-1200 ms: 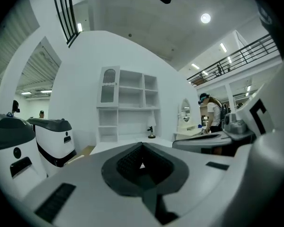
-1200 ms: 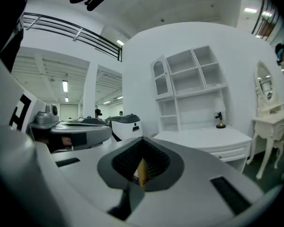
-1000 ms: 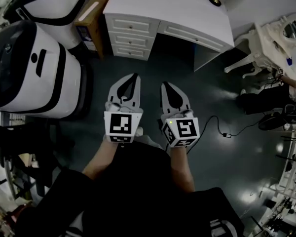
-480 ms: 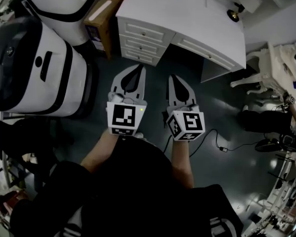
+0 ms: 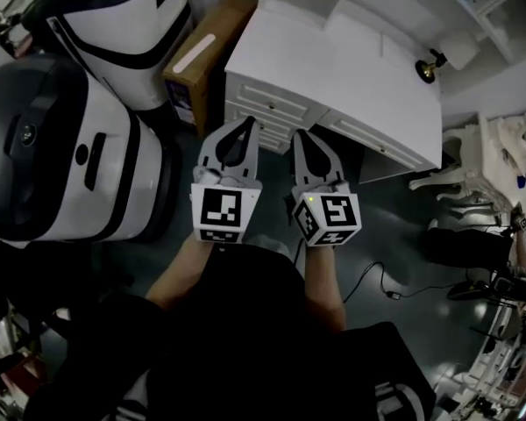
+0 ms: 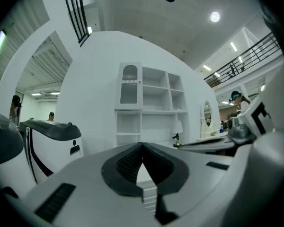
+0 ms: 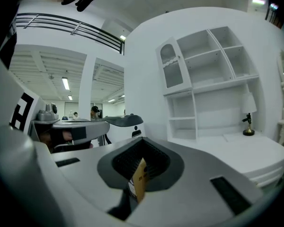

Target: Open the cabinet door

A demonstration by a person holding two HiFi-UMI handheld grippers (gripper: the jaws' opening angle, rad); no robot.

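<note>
Both hands level and side by side. The left gripper (image 5: 247, 121) is clenched tight with nothing in it, and the right gripper (image 5: 296, 134) is pressed together too. A brown sliver (image 7: 139, 176) shows through the opening behind its tips. I read that as the cardboard box (image 5: 206, 55) on the floor beyond, not something gripped.

The white desk (image 5: 333, 60) lies at 12 to 1 o'clock from the pair in the head view, its drawers (image 5: 267, 112) just past the tips. The target is up on the shelf unit (image 6: 154, 103) at the back of it: the small arched cabinet door (image 6: 128, 84), a tall narrow panel, long axis upright, at the unit's left end.

From the left gripper it sits at 12 o'clock, almost dead ahead; from the right it swings out to 1 o'clock (image 7: 173, 70). So the left looks better lined up. Both are well apart from it, and the handle is too small to make out.
</note>
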